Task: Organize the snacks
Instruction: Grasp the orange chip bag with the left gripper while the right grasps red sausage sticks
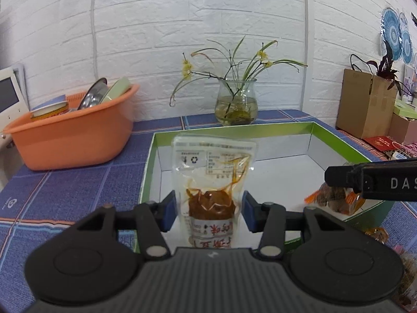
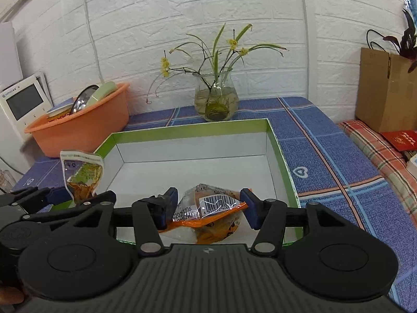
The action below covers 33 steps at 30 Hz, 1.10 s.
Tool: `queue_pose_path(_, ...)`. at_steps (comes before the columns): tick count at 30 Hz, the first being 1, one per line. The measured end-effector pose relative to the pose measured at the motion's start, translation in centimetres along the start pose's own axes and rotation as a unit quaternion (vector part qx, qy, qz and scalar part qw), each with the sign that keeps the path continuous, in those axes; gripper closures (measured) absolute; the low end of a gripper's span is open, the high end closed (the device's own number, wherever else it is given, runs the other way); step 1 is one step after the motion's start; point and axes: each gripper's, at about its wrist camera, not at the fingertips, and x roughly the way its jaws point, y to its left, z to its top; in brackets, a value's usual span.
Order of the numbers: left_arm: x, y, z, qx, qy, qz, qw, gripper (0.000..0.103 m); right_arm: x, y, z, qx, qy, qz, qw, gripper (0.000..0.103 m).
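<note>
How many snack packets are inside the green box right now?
1 for sure: the orange packet lying at the green box's near edge. The clear pouch stands upright over the left rim, not clearly inside.

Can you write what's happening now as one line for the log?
left gripper: open, brown pouch between | right gripper: open, orange packet between, lying in box
</note>
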Motion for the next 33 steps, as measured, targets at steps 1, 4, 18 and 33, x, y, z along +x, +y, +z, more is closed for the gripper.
queue_pose_path(1,-0.2,0.2,-0.1,-0.007,-0.012,0.000,0.9999,0.040,-0.1,-0.1,0.1,0.004,-0.008,0.005,1.000,0.000)
queue_pose_path(4,-1.1,0.2,0.0,-0.004,-0.040,0.003,0.9992,0.036,-0.8,-0.4,0.3,0.014,-0.030,0.009,0.999,0.000)
queue_pose_path(18,-12.4,4.2,-3.1,-0.039,-0.081,0.068,0.9936,0.022,-9.7,-1.8,-2.2,-0.089,-0.139,0.015,0.986,0.000)
queue_pose_path(33,-15.7,5.6,-9.7,-0.079,-0.026,0.092,0.9923,0.001,-14.7,-4.1,-7.9,-0.075,-0.070,0.148,0.984,0.000)
